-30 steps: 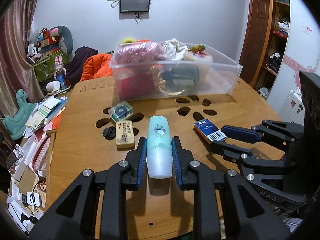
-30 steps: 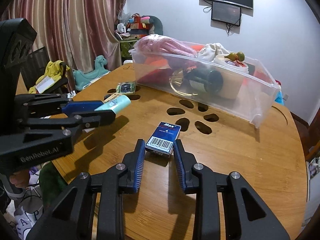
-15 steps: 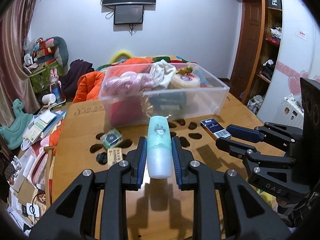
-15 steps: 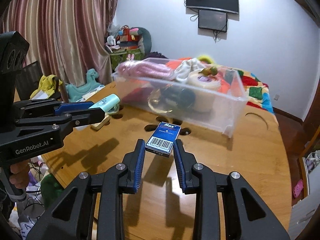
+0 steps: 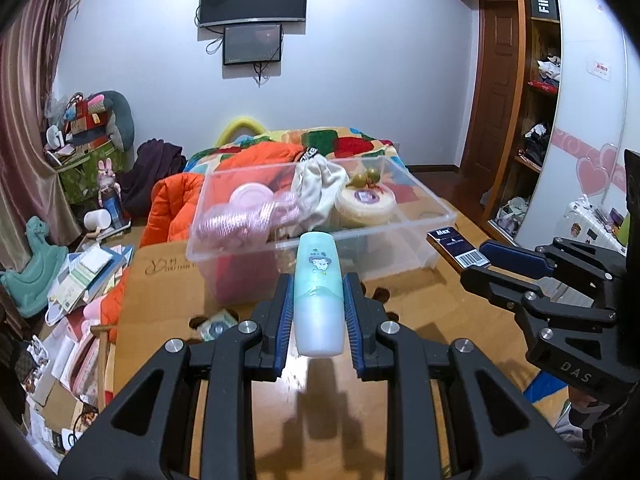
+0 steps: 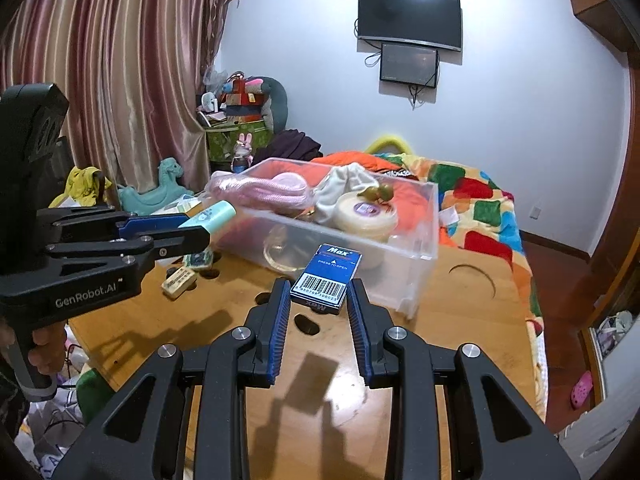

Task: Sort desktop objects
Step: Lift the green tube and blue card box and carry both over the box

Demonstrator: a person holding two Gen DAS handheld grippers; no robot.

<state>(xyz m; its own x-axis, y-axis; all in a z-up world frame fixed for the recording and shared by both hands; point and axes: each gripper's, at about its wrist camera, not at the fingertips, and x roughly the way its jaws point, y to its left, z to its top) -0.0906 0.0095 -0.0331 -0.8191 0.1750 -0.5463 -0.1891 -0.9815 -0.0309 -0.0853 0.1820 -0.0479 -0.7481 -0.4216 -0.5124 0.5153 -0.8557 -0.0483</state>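
Two grippers are held side by side above the wooden worktop [image 6: 472, 320], each tilted forward and somewhat downward toward the clear plastic bin [image 5: 424, 216] at the far side.

The left gripper [image 5: 318, 304] has its blue-padded fingers [image 5: 285, 316] closed against the two sides of a pale teal bottle [image 5: 319, 292]. The bottle's long axis runs along the fingers, pointing away from the camera toward the bin; its rounded cap end with a cartoon print leads, and its flat base faces back toward the wrist. The bottle is clear of the worktop, with its shadow on the wood beneath. In the right wrist view the same gripper [image 6: 200, 232] enters from the left, nearly level, with a person's hand [image 6: 44, 352] wrapped around its handle below.

The right gripper [image 6: 320, 304] has its fingers [image 6: 280, 320] closed on the near end of a small blue box [image 6: 326, 278] marked "Max" with a barcode label. The box lies flat between the pads, label side up, its long axis along the fingers and its far end aimed at the bin's near wall. It too is clear of the worktop, with its shadow below.

The bin holds pink coiled cord [image 5: 240, 220], a white cloth [image 5: 316, 184] and a round cream tub [image 5: 366, 202]. An eraser [image 6: 179, 279] and a small tape roll [image 6: 199, 259] lie on the worktop beneath the left gripper.
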